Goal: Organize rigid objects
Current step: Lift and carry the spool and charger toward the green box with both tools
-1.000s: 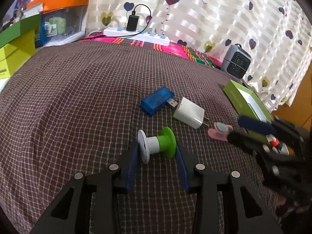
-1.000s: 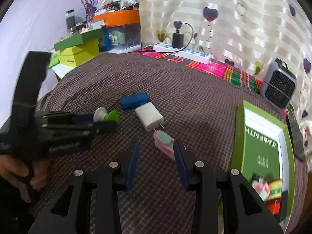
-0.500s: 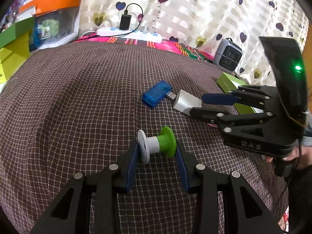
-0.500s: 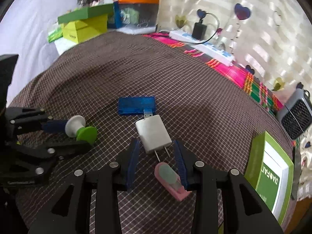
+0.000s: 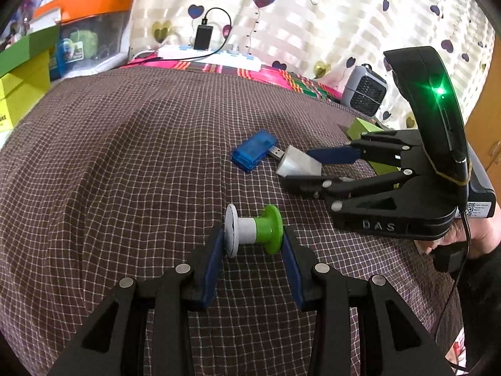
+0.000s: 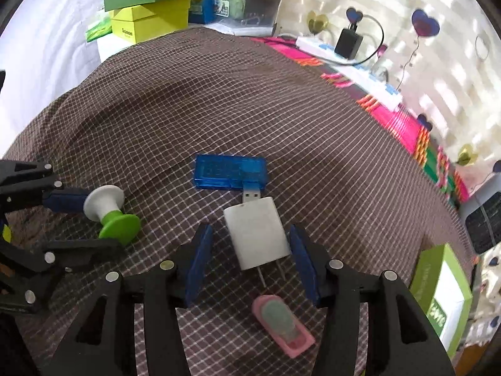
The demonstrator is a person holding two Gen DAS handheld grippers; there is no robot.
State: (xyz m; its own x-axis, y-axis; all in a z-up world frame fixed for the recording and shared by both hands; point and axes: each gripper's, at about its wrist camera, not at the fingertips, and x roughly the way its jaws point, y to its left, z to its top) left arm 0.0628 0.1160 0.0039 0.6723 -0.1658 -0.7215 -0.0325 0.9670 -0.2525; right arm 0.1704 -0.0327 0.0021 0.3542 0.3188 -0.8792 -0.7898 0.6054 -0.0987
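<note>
Right wrist view: we straddle the white charger (image 6: pixel 256 232) at 12 o'clock with the right gripper (image 6: pixel 250 260) spread wide, neither pad touching yet, probably lined up for a grab, while at 9 o'clock our left gripper (image 6: pixel 84 219) pinches the spool (image 6: pixel 111 216) end to end.

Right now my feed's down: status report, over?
Left gripper shut on spool. Right gripper open, straddling white charger. Blue USB dongle plugged into charger.

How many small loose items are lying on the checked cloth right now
4: the green-and-white spool between the left jaws, the white charger between the right jaws, the blue USB device beyond it, the pink item nearest the right camera.
</note>
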